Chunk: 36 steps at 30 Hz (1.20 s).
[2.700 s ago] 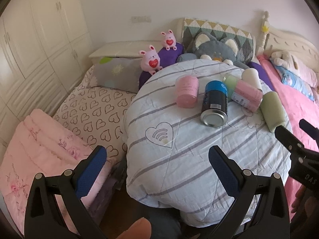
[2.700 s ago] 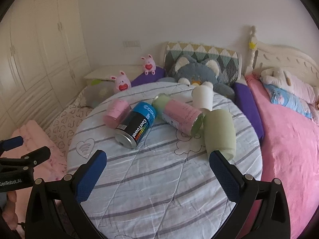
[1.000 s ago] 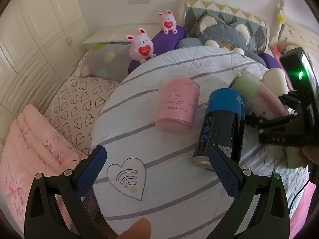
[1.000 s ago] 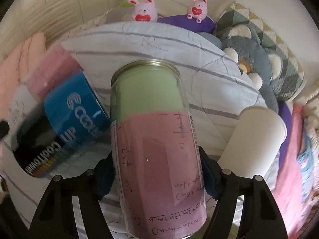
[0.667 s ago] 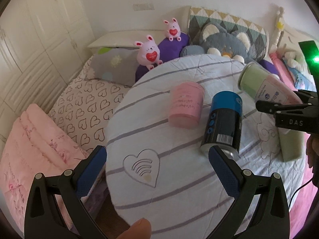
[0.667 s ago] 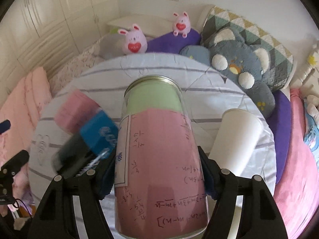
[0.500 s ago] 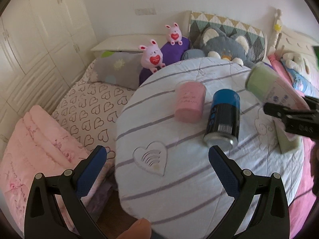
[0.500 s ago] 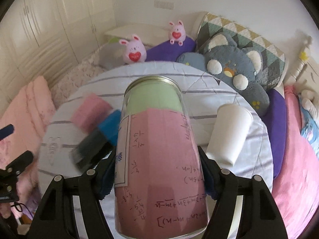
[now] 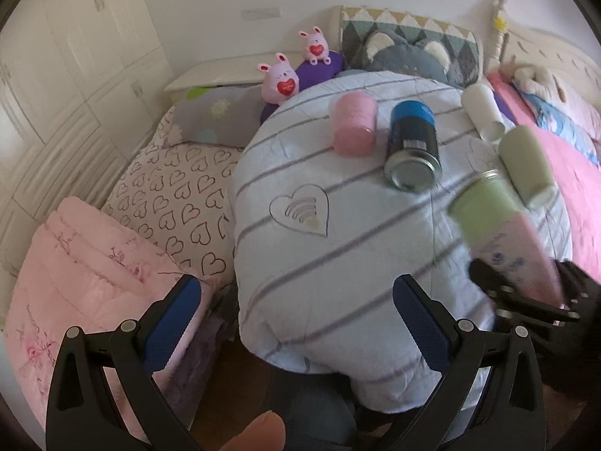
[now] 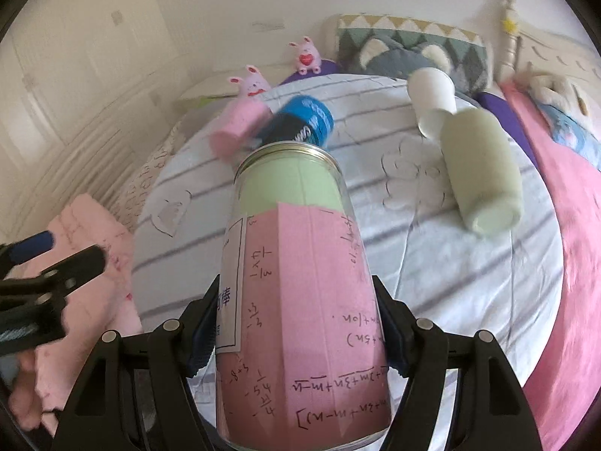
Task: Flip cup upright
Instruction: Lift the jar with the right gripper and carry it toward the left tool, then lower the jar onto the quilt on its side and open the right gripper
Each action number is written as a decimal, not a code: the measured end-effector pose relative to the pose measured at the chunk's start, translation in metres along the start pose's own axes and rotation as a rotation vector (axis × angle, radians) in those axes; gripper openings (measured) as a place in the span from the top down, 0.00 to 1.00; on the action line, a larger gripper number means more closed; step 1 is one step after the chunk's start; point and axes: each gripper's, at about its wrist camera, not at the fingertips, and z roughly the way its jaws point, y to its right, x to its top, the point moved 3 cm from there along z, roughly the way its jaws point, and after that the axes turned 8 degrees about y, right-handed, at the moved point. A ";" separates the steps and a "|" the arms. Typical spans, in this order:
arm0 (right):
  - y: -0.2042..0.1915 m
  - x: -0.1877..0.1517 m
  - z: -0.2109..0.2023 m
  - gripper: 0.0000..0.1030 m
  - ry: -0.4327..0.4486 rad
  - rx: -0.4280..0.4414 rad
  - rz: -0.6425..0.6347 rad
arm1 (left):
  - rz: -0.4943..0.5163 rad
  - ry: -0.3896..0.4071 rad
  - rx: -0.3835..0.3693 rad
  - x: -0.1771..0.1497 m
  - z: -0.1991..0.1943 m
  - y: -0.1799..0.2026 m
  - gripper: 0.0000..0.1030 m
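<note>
My right gripper (image 10: 296, 323) is shut on a tall clear cup (image 10: 296, 300) lined with pink and green paper, held in the air above the round striped table (image 10: 469, 263). The cup also shows in the left wrist view (image 9: 496, 225), tilted and blurred, with the right gripper (image 9: 526, 293) around its lower part. My left gripper (image 9: 296, 308) is open and empty at the near left edge of the table (image 9: 338, 263).
On the table lie a pink cup (image 9: 355, 127), a blue and black can (image 9: 411, 146), a white paper cup (image 9: 484, 111) and a pale green cup (image 9: 526, 158). Beds, pillows and plush toys (image 9: 281, 80) surround the table; folded pink blankets (image 9: 75, 282) lie left.
My right gripper closed on the pink and green cup, lifted it off the table and carried it toward the near side. My left gripper drew back from the cups.
</note>
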 end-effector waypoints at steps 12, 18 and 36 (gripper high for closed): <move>-0.011 -0.027 -0.011 0.19 0.022 -0.072 -0.023 | -0.011 0.025 0.002 -0.013 -0.024 -0.002 0.00; -0.014 -0.016 -0.060 0.19 0.128 -0.077 -0.029 | -0.015 0.057 -0.004 -0.014 -0.041 0.002 0.00; 0.030 -0.030 -0.169 0.19 0.255 -0.219 0.031 | -0.027 0.119 -0.040 -0.027 -0.083 0.037 0.00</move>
